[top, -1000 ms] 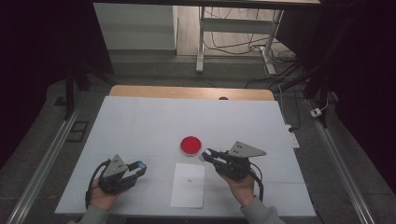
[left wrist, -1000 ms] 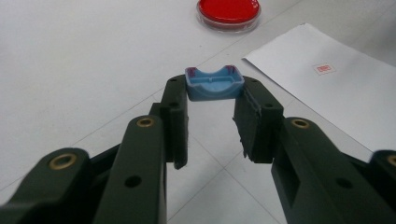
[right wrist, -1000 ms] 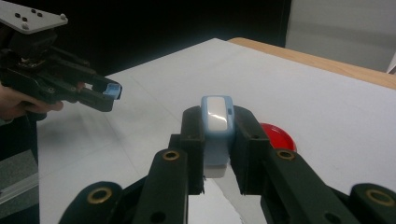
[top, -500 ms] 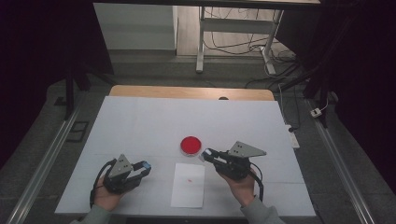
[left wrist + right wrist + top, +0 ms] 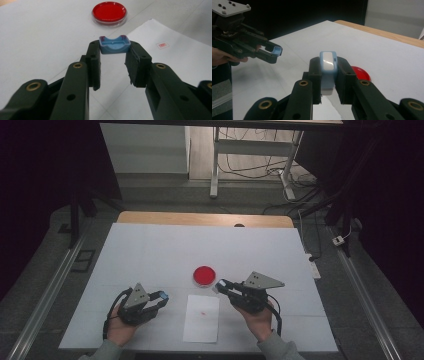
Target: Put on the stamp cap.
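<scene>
Leftward there's been movement: since a second ago the left hand-held gripper [image 5: 161, 296] has slid in from the table's left side toward the middle, while the right hand-held gripper [image 5: 220, 285] has barely budged.

Look at what each one carries. Left jaws are clamped on a small blue cap [image 5: 114, 44], pinched by its two ends right at the jaw tips, with its hollow side facing up toward the camera. That end-on grip leaves the open face free, which looks like a way to keep it ready to go back onto something. Right jaws are closed on a blue stamp body [image 5: 328, 72], held by its flanks with a pale rounded face pointing forward and its white lower end below the jaws; holding it by the sides would leave that end clear for pressing down, by my reading.

Both pieces ride above the table, not resting on it. Between the two grippers lies the white paper sheet [image 5: 201, 318], with a tiny red mark [image 5: 162, 45] on it, just ahead and to the right of the cap in the left gripper view. Beyond the sheet sits the red ink pad [image 5: 204, 275], close by the right gripper's tips and straight ahead of the left gripper's cap. Cap and stamp body are well apart, facing each other across the sheet.
</scene>
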`<action>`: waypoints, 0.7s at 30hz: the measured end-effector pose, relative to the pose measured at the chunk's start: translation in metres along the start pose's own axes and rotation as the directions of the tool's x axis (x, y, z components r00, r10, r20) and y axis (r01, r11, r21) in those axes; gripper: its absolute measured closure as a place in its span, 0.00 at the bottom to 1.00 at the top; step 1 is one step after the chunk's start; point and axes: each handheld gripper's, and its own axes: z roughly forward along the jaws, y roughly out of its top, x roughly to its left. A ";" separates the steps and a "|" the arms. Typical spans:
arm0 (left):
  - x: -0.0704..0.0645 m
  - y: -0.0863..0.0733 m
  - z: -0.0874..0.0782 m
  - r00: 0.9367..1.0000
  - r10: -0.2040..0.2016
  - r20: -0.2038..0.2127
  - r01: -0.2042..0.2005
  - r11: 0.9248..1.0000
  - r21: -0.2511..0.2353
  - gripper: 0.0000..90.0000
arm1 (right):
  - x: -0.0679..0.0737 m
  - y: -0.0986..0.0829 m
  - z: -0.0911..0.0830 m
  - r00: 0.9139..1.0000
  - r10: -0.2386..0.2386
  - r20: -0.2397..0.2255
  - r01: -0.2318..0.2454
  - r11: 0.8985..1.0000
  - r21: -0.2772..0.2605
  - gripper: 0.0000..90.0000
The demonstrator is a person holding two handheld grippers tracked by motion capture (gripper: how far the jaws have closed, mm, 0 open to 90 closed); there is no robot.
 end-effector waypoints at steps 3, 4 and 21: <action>-0.001 0.004 0.003 1.000 0.007 0.005 -0.007 1.000 -0.002 0.73 | 0.000 -0.001 0.001 1.000 0.002 0.000 -0.002 1.000 -0.002 0.84; -0.002 0.004 0.003 1.000 0.010 0.006 -0.010 1.000 -0.002 0.73 | 0.000 -0.001 0.001 1.000 0.002 0.001 -0.002 1.000 -0.001 0.84; -0.015 0.021 0.020 0.998 0.055 0.044 -0.055 0.998 -0.004 0.73 | 0.001 0.000 0.001 1.000 -0.001 0.002 0.001 1.000 -0.004 0.84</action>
